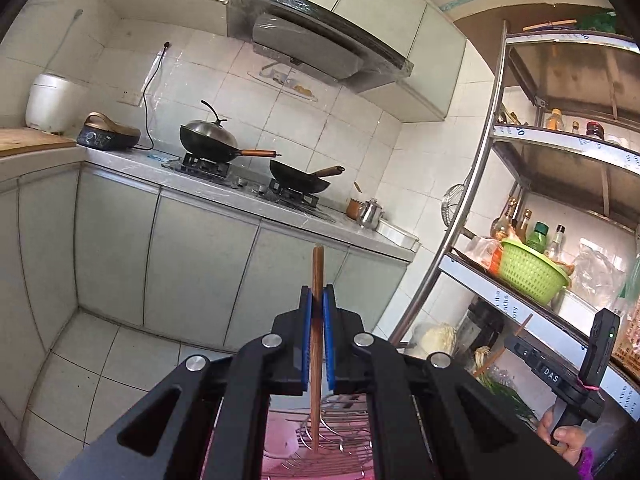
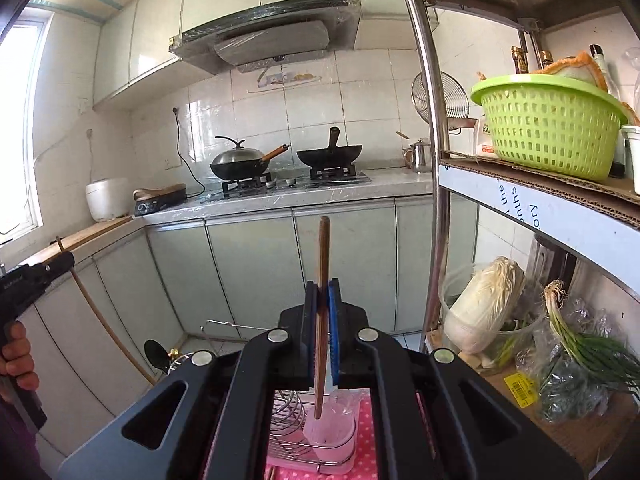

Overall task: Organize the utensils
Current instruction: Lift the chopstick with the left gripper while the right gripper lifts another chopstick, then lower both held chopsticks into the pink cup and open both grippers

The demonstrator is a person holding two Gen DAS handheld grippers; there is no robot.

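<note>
Chopstick (image 1: 317, 344) lower end behind wire rack (image 1: 340, 436) — rack cut off by bottom edge.

surface: pink dotted mat (image 2: 370, 420) | on it: wire rack (image 2: 298, 446)

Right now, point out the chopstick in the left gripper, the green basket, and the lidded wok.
chopstick (image 1: 317, 276), left wrist view, upper shaft.
green basket (image 2: 548, 132), right wrist view, side wall.
lidded wok (image 1: 208, 130), left wrist view, steel lid.

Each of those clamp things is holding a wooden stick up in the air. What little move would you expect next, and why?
Probably lower the right gripper so its chopstick drops into the pink cup directly below; its tip already hangs over the cup's mouth.
</note>
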